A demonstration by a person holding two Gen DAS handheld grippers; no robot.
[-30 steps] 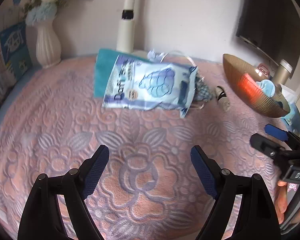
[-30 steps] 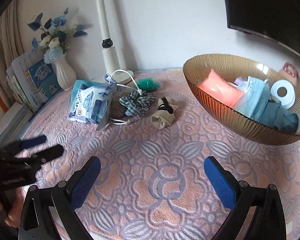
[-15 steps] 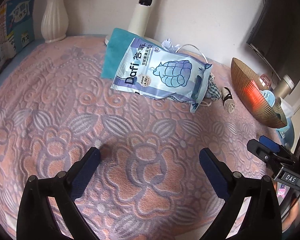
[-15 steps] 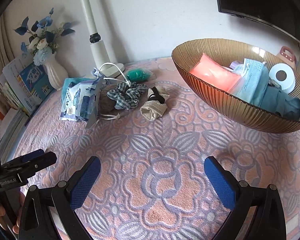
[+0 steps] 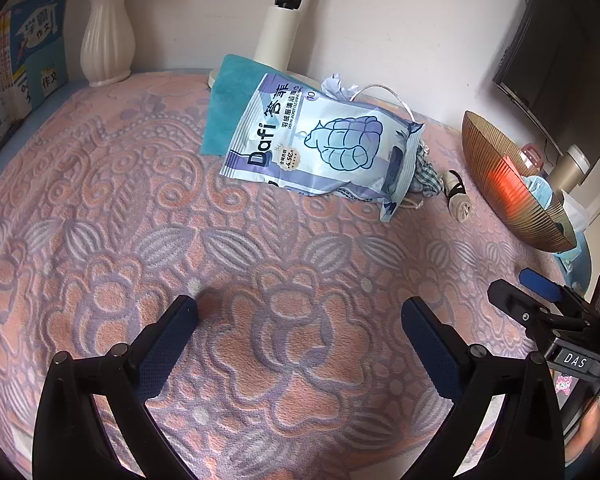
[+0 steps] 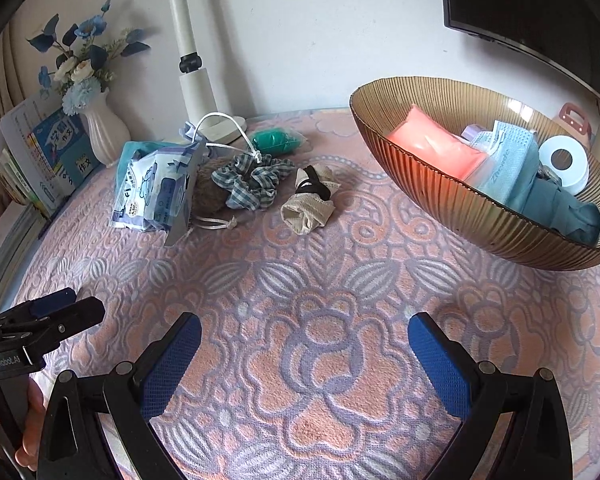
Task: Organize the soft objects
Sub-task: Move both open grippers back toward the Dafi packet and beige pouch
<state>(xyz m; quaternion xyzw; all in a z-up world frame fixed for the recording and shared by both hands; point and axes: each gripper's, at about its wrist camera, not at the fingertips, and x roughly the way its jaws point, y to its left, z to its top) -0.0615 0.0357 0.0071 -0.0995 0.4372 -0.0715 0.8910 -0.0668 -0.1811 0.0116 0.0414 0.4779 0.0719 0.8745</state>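
Observation:
A pale blue wipes pack lies on a teal cloth at the back of the patterned pink mat. Beside the wipes pack sit a brown pouch, a checked scrunchie, a rolled beige cloth with a black band and a green bundle. The amber ribbed bowl at the right holds a pink pack, blue masks and dark cloth. My left gripper stands open over bare mat, well short of the pack. Just as open and holding nothing, my right gripper hovers in front of the bowl.
A white vase with blue flowers and a stack of books stand at the back left. A white lamp pole rises behind the pile. A dark monitor hangs at the right, and a paper roll rests in the bowl.
My left gripper's jaws have spread wider, and its view has rolled and tipped so the wipes pack sits nearer the centre. The right gripper has stayed open and barely shifted.

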